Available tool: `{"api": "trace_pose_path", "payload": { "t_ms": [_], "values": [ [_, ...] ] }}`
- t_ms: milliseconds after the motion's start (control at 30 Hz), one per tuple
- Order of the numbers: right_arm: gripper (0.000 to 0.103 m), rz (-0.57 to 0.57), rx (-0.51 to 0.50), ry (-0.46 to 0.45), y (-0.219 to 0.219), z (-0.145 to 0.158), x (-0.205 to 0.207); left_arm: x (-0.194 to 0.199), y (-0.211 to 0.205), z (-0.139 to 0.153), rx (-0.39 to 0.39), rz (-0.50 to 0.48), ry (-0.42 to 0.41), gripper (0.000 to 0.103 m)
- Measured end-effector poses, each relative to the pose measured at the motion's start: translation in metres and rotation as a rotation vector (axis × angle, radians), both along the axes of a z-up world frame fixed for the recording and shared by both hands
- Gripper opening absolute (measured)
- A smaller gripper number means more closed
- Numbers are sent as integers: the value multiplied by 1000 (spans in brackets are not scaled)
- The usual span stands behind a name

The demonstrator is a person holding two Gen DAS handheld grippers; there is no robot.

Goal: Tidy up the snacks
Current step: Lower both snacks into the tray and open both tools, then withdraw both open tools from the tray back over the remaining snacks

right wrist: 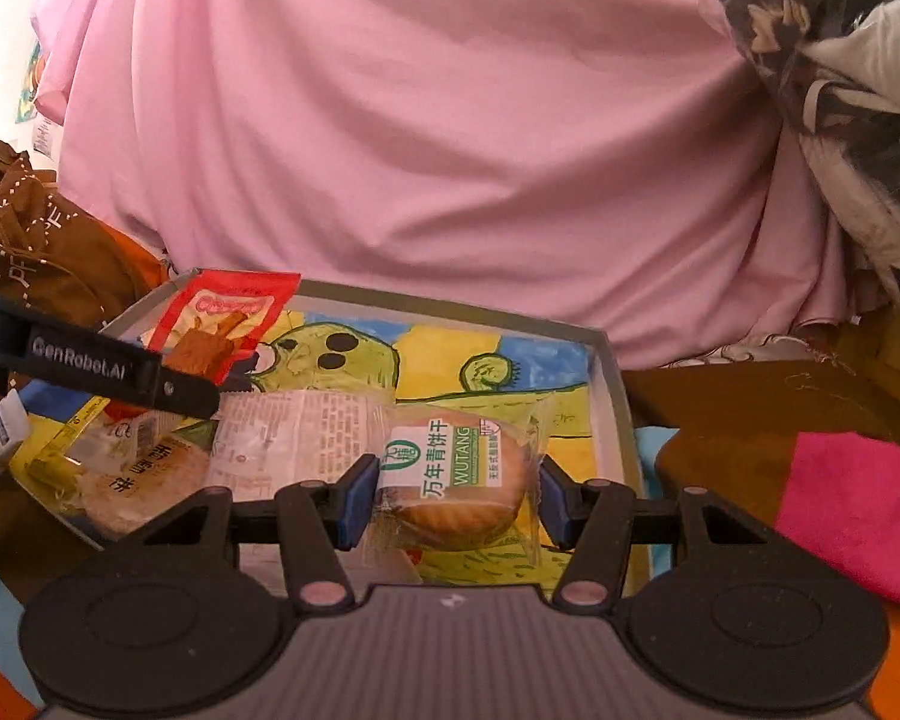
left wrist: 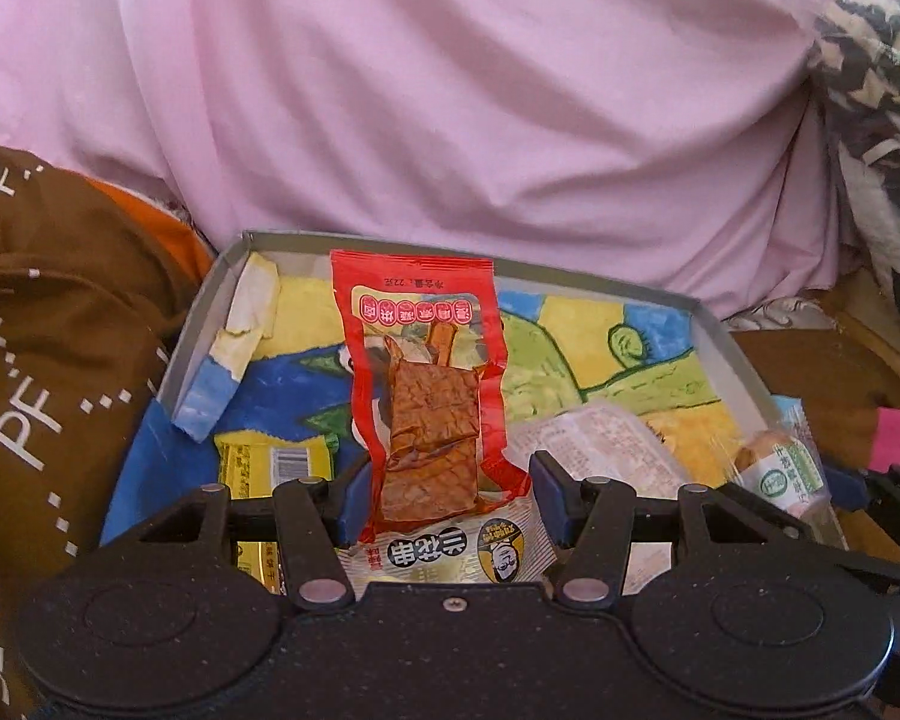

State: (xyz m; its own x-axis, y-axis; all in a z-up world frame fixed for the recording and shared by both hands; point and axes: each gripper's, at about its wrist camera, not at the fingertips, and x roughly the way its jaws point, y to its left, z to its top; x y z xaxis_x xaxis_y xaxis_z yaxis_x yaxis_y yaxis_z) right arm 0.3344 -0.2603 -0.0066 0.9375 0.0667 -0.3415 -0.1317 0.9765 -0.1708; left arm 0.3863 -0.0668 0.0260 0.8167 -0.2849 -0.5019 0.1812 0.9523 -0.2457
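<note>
the left gripper (left wrist: 444,495) stands with its blue pads spread wide; the red snack packet (left wrist: 426,384) sits between them, but contact with either pad cannot be confirmed. the packet lies lengthwise over the shallow grey box (left wrist: 204,324), which has a painted lining, and its near end overlaps a silver-and-gold snack packet (left wrist: 450,552). a yellow packet (left wrist: 273,462) lies in the box to the left, partly under the gripper. the right gripper (right wrist: 453,501) is also spread wide, with the clear-wrapped biscuit (right wrist: 462,480) between its pads near the right wall of the box (right wrist: 615,384); whether the pads press the wrapper cannot be confirmed. a second clear-wrapped biscuit (right wrist: 144,480) lies at the left of the box. pink cloth (right wrist: 420,120) hangs behind the box.
</note>
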Motion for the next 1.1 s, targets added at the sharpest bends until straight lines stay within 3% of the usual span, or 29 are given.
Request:
{"api": "trace_pose_path", "payload": {
  "t_ms": [200, 300, 467, 633, 833, 967, 1100],
  "values": [
    [62, 1, 18, 39, 8, 2, 14, 1, -2, -3, 5, -5, 9, 62],
    [65, 9, -20, 44, 11, 4, 16, 0, 1, -4, -13, -24, 15, 67],
    [83, 25, -69, 45, 11, 11, 16, -4, 8, -5, -85, 0, 45, 75],
    [92, 10, -69, 8, 9, 23, 7, -13, 10, 1, -91, 16, 39, 84],
    [102, 4, -48, -78, 5, 50, -18, -29, 19, 20, -129, 19, 23, 87],
    [103, 0, -23, -141, 2, 71, -42, -48, 25, 39, -146, 30, -21, 92],
    [103, -3, 7, -191, -1, 89, -66, -72, 28, 58, -110, 39, -83, 94]
  ]
}}
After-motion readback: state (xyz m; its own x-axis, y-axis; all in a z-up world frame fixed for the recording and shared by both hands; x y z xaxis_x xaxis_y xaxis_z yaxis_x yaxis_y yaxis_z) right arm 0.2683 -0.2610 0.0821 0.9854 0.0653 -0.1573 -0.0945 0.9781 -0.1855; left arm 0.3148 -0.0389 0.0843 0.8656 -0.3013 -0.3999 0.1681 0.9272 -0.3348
